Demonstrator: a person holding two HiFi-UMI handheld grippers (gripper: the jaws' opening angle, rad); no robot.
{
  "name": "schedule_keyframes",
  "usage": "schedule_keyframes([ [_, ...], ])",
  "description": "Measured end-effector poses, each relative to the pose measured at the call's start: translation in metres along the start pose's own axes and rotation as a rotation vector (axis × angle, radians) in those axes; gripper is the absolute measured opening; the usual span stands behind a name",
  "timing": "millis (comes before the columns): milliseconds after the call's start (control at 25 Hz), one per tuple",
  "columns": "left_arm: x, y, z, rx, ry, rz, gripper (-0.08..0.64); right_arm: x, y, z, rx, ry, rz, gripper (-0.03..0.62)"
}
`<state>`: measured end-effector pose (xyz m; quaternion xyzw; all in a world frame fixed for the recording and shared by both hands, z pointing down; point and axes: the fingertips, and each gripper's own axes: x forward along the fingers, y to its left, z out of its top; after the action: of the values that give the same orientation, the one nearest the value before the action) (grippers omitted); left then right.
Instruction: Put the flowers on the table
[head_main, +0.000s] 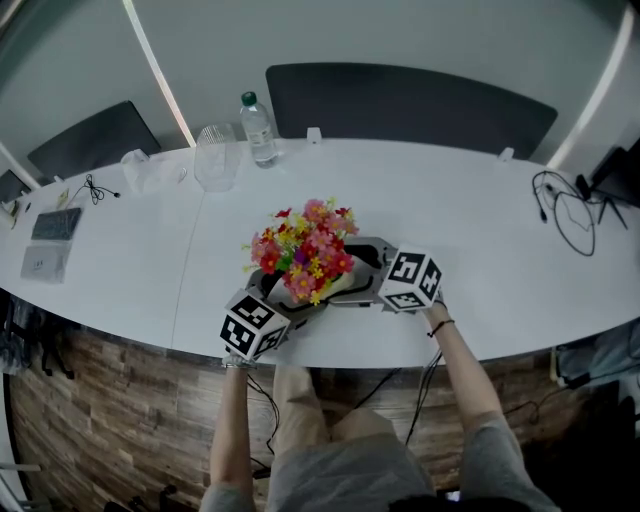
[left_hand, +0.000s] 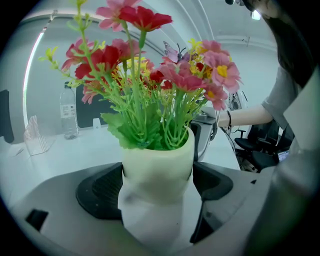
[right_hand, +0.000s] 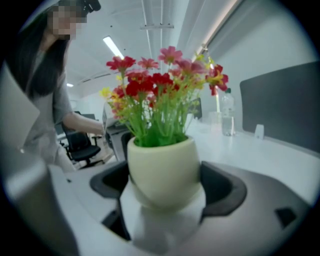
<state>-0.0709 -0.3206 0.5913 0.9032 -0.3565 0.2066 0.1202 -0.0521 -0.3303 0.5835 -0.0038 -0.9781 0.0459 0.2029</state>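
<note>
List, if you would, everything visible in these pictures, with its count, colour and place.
flowers: one bunch, red, pink and yellow with green stems, in the pot
pot: one, cream, held between both grippers over the table's near edge
table: one, white, long and curved
bottle: one, clear, far edge of the table
clear container: one, see-through, left of the bottle
cable: one, black, at the table's right end
chairs: two, dark, behind the table
left gripper: one, grey, shut on the pot
right gripper: one, grey, shut on the pot from the other side
</note>
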Motion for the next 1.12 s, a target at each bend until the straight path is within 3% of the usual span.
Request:
schedule_keyframes([
  [520,0.0025,0.0029,-0.0045,0.005,0.015,0.018,0.434,0.0038,-0.0029,-0.006,0.008,0.029,-0.008,0.44],
  [840,-0.0009,0.0083,-0.0109,0.032,0.054,0.072,0.434,0.0095,-0.0043,-0.0098,0.009,0.069,-0.05,0.439],
  [1120,-0.0026,0.008,-0.0109,-0.007,0.032,0.092,0.434,0.0064,-0.0054,-0.0104,0.033,0.053,-0.081,0.439],
])
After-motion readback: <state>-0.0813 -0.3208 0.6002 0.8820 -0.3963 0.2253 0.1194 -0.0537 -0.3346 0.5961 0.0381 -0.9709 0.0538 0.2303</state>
